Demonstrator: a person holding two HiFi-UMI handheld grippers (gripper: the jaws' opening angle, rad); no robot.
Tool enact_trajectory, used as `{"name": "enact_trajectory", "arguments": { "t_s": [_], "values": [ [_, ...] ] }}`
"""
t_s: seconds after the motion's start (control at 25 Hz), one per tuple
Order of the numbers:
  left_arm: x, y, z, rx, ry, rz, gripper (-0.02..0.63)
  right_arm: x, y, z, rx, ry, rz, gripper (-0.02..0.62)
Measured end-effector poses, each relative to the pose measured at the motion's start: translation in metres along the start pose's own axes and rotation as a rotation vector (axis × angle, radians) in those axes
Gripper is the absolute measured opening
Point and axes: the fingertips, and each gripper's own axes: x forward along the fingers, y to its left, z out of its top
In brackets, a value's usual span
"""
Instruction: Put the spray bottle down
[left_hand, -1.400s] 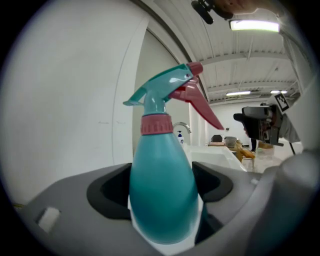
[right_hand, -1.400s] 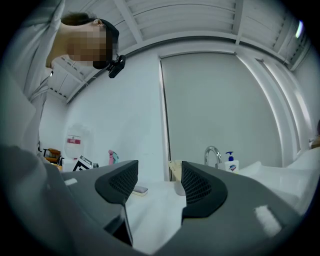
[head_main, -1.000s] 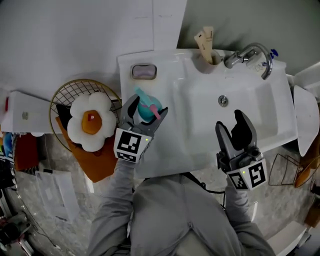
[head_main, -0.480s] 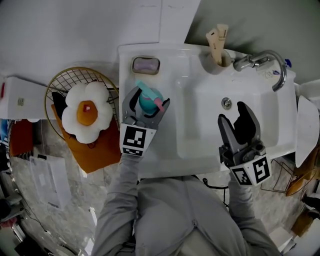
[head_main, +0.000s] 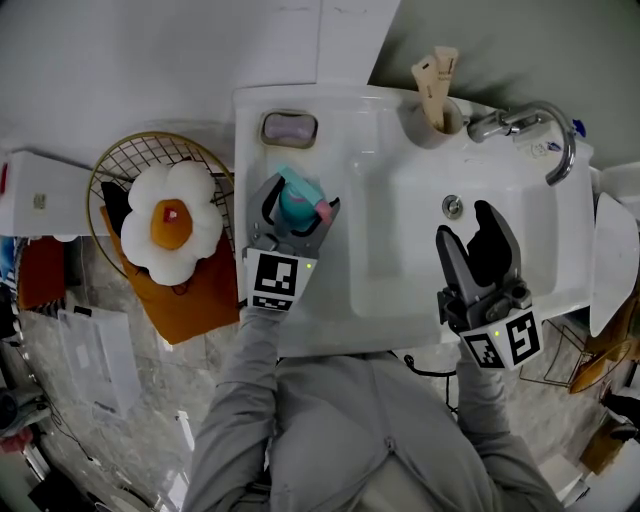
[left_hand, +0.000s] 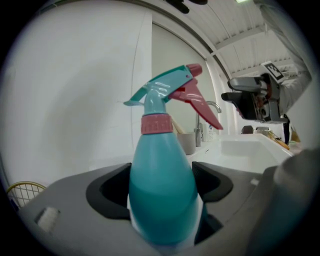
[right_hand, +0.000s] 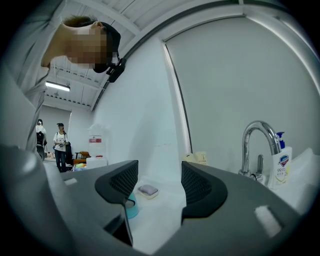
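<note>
- The white sink is filling the middle of the head view, with its basin lying to the right.
- A round wire basket is sitting just left of the sink, and a cushion shaped like a fried egg is lying in it.
- The left hand-held gripper is hanging over the sink's flat left ledge. Its jaws are pressing on both sides of the spray bottle.
- The right hand-held gripper is hovering over the sink's basin. Its jaws are standing apart and gripping nothing, as the right gripper view is showing.
- The teal spray bottle is standing upright between the left jaws, its pink trigger pointing toward the basin. The left gripper view is showing its body filling the gap between the pads.
- A chrome faucet is arching over the sink's back right corner.
- A soap dish is sitting at the sink's back left corner.
</note>
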Motion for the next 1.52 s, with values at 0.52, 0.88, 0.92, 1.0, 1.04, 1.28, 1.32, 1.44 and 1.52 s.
{"name": "enact_trajectory", "arguments": {
  "t_s": [0.52,0.88,0.92,1.0,1.04,1.28,1.32,1.44,1.52],
  "values": [
    [-0.006,-0.002,0.004,0.005,-0.023,0.009,0.419,-0.010,0.000,0.001,0.003,-0.007,-0.011,0.272],
    [-0.018,0.001,0.016,0.013,-0.048,0.022,0.419,-0.012,0.002,0.005,0.001,-0.022,-0.004,0.272],
    [-0.020,0.000,0.020,0.017,-0.054,0.021,0.419,-0.013,0.002,0.006,0.001,-0.024,-0.005,0.272],
    [-0.027,-0.001,0.028,0.025,-0.066,0.021,0.419,-0.014,0.003,0.006,0.001,-0.025,-0.005,0.272],
    [-0.032,-0.001,0.031,0.029,-0.069,0.022,0.419,-0.014,0.003,0.007,0.001,-0.027,-0.004,0.272],
    [-0.072,-0.008,0.059,0.043,-0.075,0.002,0.419,-0.017,0.008,0.013,-0.003,-0.037,0.005,0.272],
    [-0.079,-0.010,0.065,0.039,-0.077,-0.004,0.419,-0.017,0.009,0.014,-0.004,-0.040,0.007,0.272],
    [-0.101,-0.014,0.075,0.048,-0.079,-0.020,0.419,-0.017,0.013,0.017,-0.003,-0.051,0.011,0.272],
    [-0.117,-0.015,0.081,0.050,-0.080,-0.020,0.419,-0.018,0.016,0.021,-0.004,-0.057,0.012,0.272]
  ]
}}
